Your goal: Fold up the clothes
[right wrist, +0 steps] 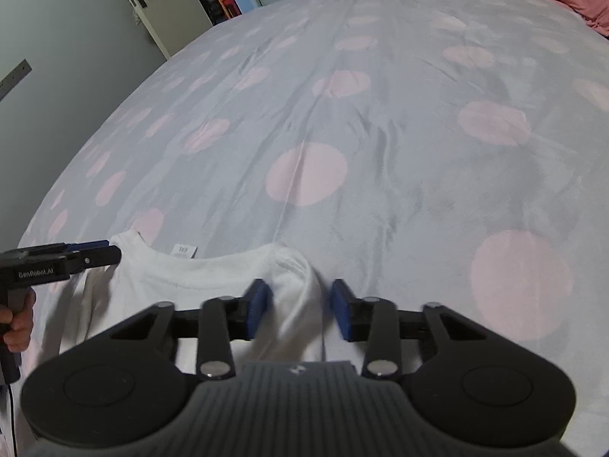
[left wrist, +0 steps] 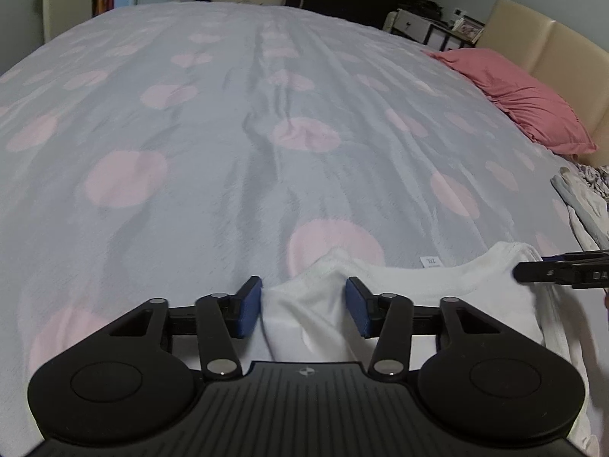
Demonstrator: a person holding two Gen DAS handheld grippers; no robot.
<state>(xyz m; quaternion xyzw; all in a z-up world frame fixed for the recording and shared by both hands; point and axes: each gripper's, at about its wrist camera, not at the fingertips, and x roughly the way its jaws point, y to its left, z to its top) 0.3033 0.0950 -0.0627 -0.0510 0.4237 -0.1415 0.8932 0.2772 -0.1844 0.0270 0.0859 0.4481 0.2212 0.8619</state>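
A white T-shirt (left wrist: pixel 418 297) lies flat on the near edge of the bed, its neck label (left wrist: pixel 432 261) facing up. My left gripper (left wrist: pixel 304 306) is open, its blue pads either side of the raised left shoulder of the shirt. In the right wrist view the white T-shirt (right wrist: pixel 213 274) shows its label (right wrist: pixel 185 250), and my right gripper (right wrist: pixel 300 304) is open astride the right shoulder fold. Each gripper appears side-on in the other's view: the right gripper (left wrist: pixel 548 271) and the left gripper (right wrist: pixel 87 256), held by a hand (right wrist: pixel 19 327).
A grey bedspread with pink dots (left wrist: pixel 190 133) covers the wide bed. A pink pillow (left wrist: pixel 525 95) rests against a beige headboard (left wrist: pixel 552 45) at the right. A heap of pale clothes (left wrist: pixel 582 198) lies at the right edge. A door (right wrist: pixel 76 19) stands beyond the bed's left side.
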